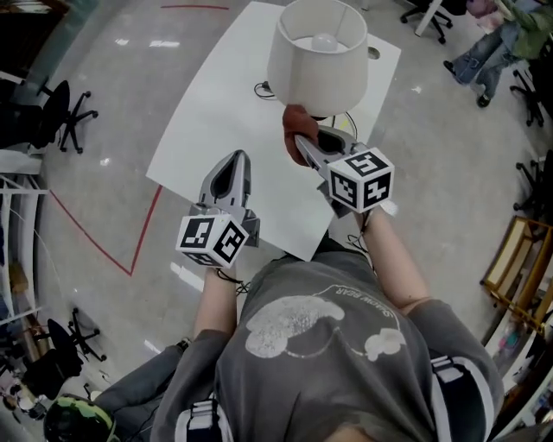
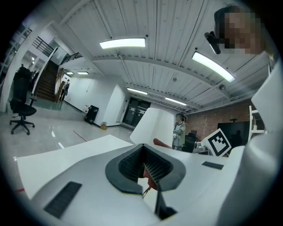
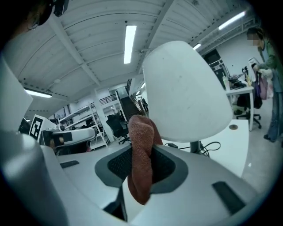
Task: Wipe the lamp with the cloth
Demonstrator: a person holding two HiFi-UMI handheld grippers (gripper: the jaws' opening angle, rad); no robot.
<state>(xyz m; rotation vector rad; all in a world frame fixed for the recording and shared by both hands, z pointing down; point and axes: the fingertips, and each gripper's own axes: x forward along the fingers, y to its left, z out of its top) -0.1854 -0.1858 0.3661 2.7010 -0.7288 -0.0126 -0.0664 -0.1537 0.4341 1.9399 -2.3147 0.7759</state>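
White table taken as reference.

- Floor all round it: grey, polished, glossy with reflected light.
- Red tape lines on the floor just off the table's near-left corner. Another red line past its far edge.
- Black wheeled office chair well left of the table. A second chair beyond the far-right corner.
- Wooden rack well to the table's right.
- Ceiling overhead: white ribbed panels with long strip lights.
- Staircase far beyond the table.
- Brick wall and metal shelving also beyond it.
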